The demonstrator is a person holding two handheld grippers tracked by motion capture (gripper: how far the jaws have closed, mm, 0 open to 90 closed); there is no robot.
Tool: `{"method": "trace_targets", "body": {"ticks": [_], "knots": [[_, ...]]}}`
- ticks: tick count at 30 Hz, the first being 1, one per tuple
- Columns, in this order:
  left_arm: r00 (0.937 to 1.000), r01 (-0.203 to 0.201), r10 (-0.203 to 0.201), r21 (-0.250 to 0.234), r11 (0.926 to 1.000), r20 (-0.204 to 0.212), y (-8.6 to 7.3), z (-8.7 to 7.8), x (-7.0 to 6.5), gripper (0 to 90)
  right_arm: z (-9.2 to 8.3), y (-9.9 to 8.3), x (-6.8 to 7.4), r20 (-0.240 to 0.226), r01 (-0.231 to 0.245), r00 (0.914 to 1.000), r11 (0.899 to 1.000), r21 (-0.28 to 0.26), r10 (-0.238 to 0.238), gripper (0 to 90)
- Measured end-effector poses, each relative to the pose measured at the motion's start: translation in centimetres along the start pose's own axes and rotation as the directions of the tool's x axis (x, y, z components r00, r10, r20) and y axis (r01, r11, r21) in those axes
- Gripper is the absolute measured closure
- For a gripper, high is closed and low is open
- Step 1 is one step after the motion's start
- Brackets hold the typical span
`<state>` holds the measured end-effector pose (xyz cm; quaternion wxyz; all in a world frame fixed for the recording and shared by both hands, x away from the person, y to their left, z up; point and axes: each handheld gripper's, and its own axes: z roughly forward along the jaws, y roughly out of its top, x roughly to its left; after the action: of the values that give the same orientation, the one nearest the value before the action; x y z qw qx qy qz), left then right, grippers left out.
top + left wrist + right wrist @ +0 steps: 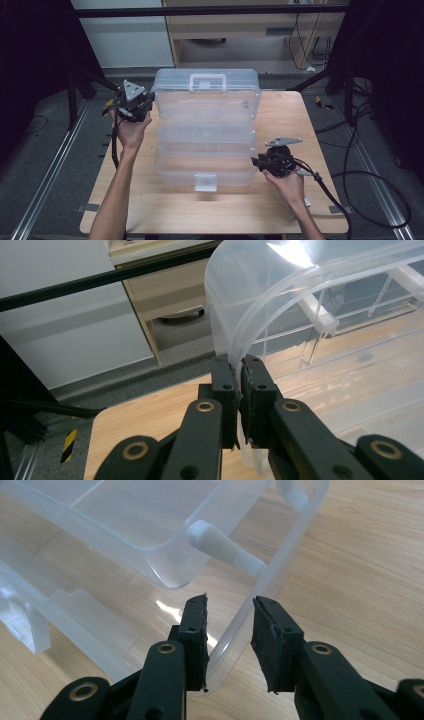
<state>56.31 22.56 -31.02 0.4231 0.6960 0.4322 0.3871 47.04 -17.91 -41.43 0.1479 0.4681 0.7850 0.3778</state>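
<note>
Two grips: my left hand-held gripper point(239, 390) pinches the clear box lid point(260, 315) up; my right hand-held gripper point(230, 630) straddles the box rim point(250, 615), unclenched, steadying.

Box point(205, 125) clear, frosted plastic; latch point(205, 181) and handle point(207, 81) milky white. Table point(300, 145) light wood, visible grain. Left gripper point(239, 371) and right gripper point(230, 611) black, brass-coloured pivots, grey top plates. Floor point(45, 150) dark grey carpet. Cabinet point(125, 40) white, shelf unit point(235, 35) beige. Yellow-black striped tape point(69, 445) by table leg.
</note>
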Motion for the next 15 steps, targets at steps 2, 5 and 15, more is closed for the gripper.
{"method": "trace_targets", "body": {"ticks": [2, 5, 15], "knots": [[1.0000, -0.001, 0.001, 0.003, 1.0000, -0.003, 0.10, 0.17, 0.04, 85.5, 0.00, -0.01, 0.02, -0.001, -0.001, 1.0000, 1.000, -0.001, 0.001, 67.3], [1.0000, 0.001, -0.001, 0.004, 1.0000, -0.004, 0.21, 0.41, 0.08, 85.5, -0.01, 0.00, 0.01, -0.002, 0.001, 1.0000, 1.000, 0.000, -0.001, 67.4], [1.0000, -0.001, 0.001, 0.009, 1.0000, -0.009, 0.51, 0.97, 0.23, 85.5, -0.01, 0.00, 0.02, -0.002, 0.002, 1.0000, 1.000, 0.001, -0.002, 67.7]]}}
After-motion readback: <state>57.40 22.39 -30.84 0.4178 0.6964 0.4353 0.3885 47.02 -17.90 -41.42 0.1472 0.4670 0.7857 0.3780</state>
